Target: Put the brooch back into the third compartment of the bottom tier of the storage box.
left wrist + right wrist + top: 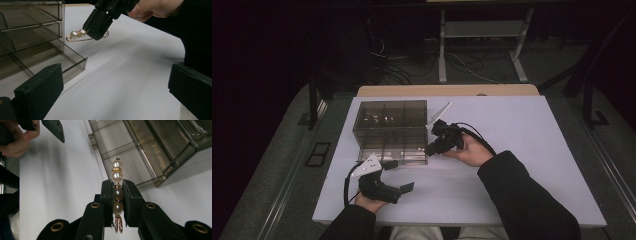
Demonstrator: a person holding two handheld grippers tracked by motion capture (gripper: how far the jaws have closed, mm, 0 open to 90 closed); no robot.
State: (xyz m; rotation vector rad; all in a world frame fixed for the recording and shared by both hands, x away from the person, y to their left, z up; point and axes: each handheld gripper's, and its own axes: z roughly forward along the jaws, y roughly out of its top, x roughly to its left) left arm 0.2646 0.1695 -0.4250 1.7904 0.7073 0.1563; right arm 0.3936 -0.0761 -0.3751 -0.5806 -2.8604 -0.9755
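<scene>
Over a white table (522,150), the right gripper (435,146) hovers beside the smoky drawer box (391,131); from the left gripper (112,90), jaws spread, then the right's view, it pinches mid-length a light, slippery, likely fragile pearl pin (117,192) above the pulled-out drawer (125,160).

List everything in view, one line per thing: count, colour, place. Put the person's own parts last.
Drawer organiser: one, smoky clear plastic, on the table's left half; its bottom drawer is pulled open.
Pearl pin: one, white pearls on gold wire, gripped in the right gripper just beside the open drawer.
Table: one, white top with a wooden far edge.
Metal stand: one, pale grey, on the floor behind the table.
Cables: several, dark and white, on the floor behind.
Left gripper: one, black, jaws open, near the organiser's front.
Right gripper: one, black, shut on the pin.
Hands: two, dark sleeves, entering from the bottom.
</scene>
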